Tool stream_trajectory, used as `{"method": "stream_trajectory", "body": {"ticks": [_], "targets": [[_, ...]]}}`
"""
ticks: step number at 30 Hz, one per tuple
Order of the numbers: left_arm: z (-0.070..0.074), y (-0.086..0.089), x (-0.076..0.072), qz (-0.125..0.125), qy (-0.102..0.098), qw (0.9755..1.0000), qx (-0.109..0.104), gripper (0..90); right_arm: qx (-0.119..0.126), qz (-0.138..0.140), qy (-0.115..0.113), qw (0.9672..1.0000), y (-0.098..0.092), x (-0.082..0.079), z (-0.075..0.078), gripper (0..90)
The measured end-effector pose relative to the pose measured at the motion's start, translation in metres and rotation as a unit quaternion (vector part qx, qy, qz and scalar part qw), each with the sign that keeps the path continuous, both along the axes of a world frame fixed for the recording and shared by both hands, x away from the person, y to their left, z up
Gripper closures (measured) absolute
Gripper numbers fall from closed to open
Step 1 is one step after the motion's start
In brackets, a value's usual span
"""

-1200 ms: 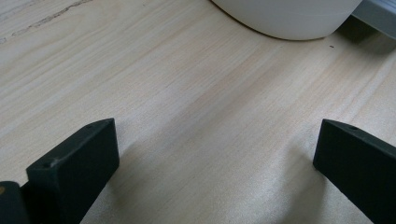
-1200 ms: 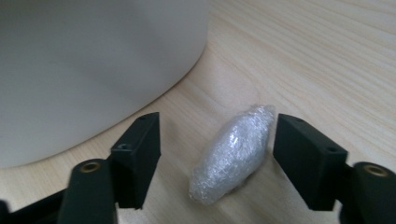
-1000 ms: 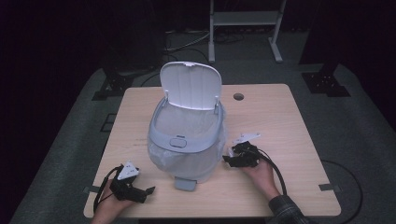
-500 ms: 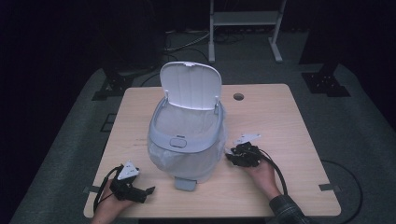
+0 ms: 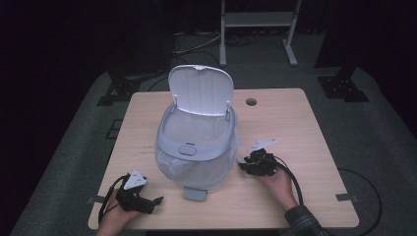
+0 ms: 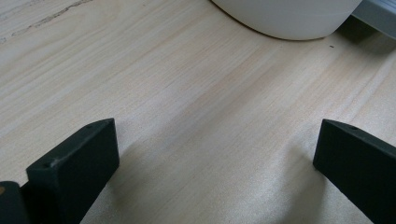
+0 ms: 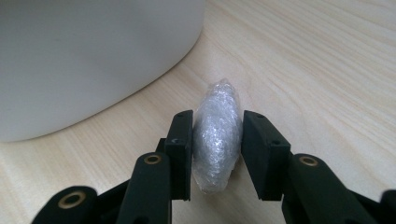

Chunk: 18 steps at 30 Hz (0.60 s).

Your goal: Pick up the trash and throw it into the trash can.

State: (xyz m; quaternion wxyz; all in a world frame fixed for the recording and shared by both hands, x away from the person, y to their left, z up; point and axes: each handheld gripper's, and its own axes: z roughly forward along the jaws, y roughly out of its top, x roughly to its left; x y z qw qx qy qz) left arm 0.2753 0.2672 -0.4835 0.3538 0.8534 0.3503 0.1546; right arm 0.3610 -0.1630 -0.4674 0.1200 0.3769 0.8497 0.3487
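Dark flooring surrounded the pale rectangular wooden table [image 5: 305, 128]. At its middle stood a white plastic bin with its hinged lid raised and a clear liner [image 5: 196, 147]. Just right of the bin, the right gripper [image 7: 217, 140] had just been closing and pinched a crumpled wad of clear plastic film [image 7: 217, 140] on the tabletop. Near the front left edge, the left gripper [image 6: 215, 149] rested with jaws spread wide over bare wood.

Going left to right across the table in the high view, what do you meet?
Left gripper → white bin with its lid up → right gripper, shut on a crumpled plastic wad.
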Motion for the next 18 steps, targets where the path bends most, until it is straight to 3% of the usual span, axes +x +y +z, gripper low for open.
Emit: {"method": "stream_trajectory", "body": {"ticks": [18], "targets": [[0.0, 0.0, 0.0, -0.001, -0.001, 1.0, 0.001, 0.0, 0.021, 0.016, 0.004, 0.9996, -0.015, -0.008, 0.019, 63.6]]}}
